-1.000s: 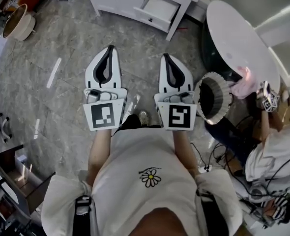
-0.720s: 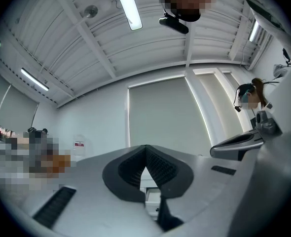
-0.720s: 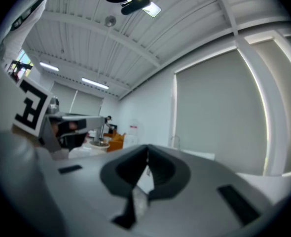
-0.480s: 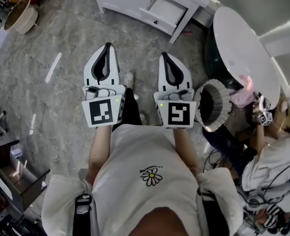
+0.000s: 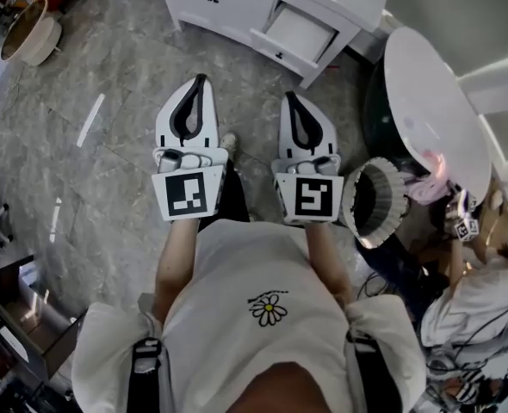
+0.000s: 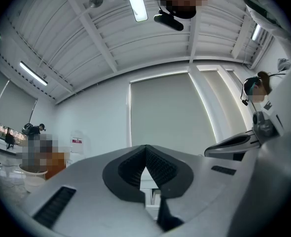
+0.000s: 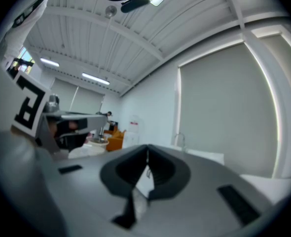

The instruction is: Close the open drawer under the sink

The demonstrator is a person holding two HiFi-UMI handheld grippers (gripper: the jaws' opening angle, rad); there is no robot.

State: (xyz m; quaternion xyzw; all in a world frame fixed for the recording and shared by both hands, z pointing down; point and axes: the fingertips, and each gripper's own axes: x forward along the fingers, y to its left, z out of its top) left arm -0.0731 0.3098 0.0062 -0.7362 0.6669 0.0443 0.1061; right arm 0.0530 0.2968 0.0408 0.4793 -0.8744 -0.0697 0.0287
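In the head view a white cabinet stands at the top, and its open drawer juts out toward me with a pale inside. Both grippers hang over the grey floor, side by side and short of it. My left gripper is shut with nothing between its jaws, and so is my right gripper, which points roughly at the drawer. In the left gripper view the dark pads meet at the tips. In the right gripper view the pads also meet, with a faucet and a white counter beyond.
A round white table stands at the right, with a pleated round basket below it and a seated person with cables further right. A tan tub sits at the top left. Dark shelving lines the left edge.
I have stepped toward the cabinet: the drawer now sits lower and further right in the head view. Both grippers went forward with me, still side by side and shut.
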